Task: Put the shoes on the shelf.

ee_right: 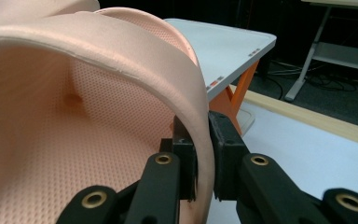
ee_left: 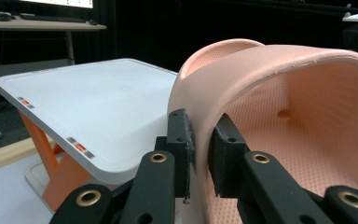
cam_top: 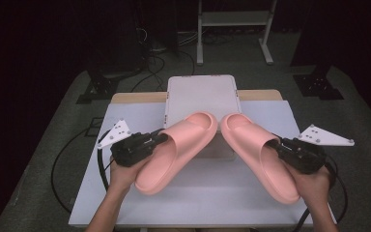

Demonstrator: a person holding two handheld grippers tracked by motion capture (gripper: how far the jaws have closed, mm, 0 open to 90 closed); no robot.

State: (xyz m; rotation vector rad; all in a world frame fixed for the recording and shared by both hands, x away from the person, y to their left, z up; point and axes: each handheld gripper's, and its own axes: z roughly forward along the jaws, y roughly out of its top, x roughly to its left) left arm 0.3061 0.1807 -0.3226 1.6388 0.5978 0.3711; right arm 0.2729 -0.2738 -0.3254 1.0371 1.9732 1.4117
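Two pink slippers are being held above the white surface, one in each gripper. On the left, the left gripper is clamping the outer edge of the left slipper at its strap; in the left gripper view its jaws are pressing from both sides on the thin pink wall of that strap, with the dotted inner lining of the shoe lying to the right of them. On the right, the right gripper is gripping the outer edge of the right slipper in the same manner; in the right gripper view its jaws are pinching the strap wall, with the dotted lining lying to the left.

Both slippers are lying with their toes pointing to the far side and leaning toward each other, their toe ends sitting close together over the near edge of a white stand, which is resting at the far middle of the surface on orange legs. The heels are spreading apart toward the near corners. A person's hands are entering from the near side, each carrying a gripper with a grey three-cornered plate.
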